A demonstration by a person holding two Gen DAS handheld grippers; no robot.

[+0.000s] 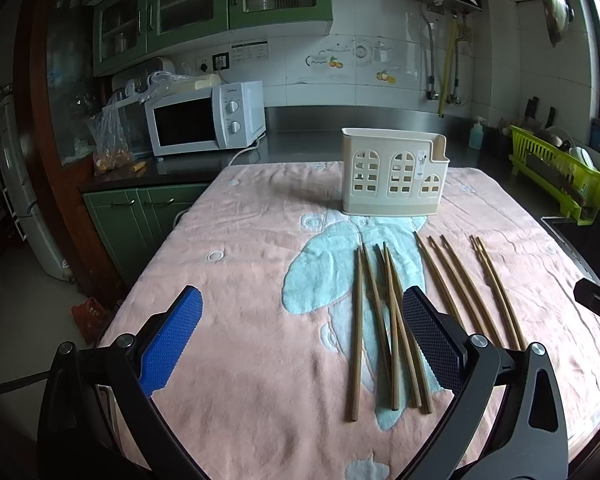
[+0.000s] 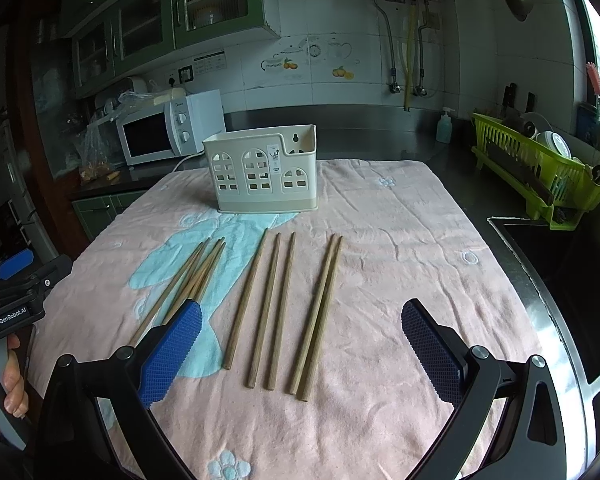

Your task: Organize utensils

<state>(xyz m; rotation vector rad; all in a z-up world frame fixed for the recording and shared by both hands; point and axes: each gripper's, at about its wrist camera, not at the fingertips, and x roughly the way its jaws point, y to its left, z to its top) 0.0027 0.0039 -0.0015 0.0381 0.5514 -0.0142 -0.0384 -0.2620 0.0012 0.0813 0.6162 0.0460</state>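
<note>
Several wooden chopsticks [image 1: 392, 320] lie on a pink towel [image 1: 240, 280], pointing toward a cream utensil holder [image 1: 392, 172] that stands upright at the towel's far side. My left gripper [image 1: 302, 336] is open and empty, above the towel just left of the chopsticks. In the right wrist view the chopsticks [image 2: 278, 308] lie in groups before the holder [image 2: 262, 172]. My right gripper [image 2: 302, 336] is open and empty, hovering above the near ends of the right-hand chopsticks.
A white microwave [image 1: 206, 118] stands on the dark counter at the back left. A green dish rack [image 2: 540, 172] stands at the right, with a sink [image 2: 560, 280] beside the towel's right edge. The left gripper's body [image 2: 16, 292] shows at the left.
</note>
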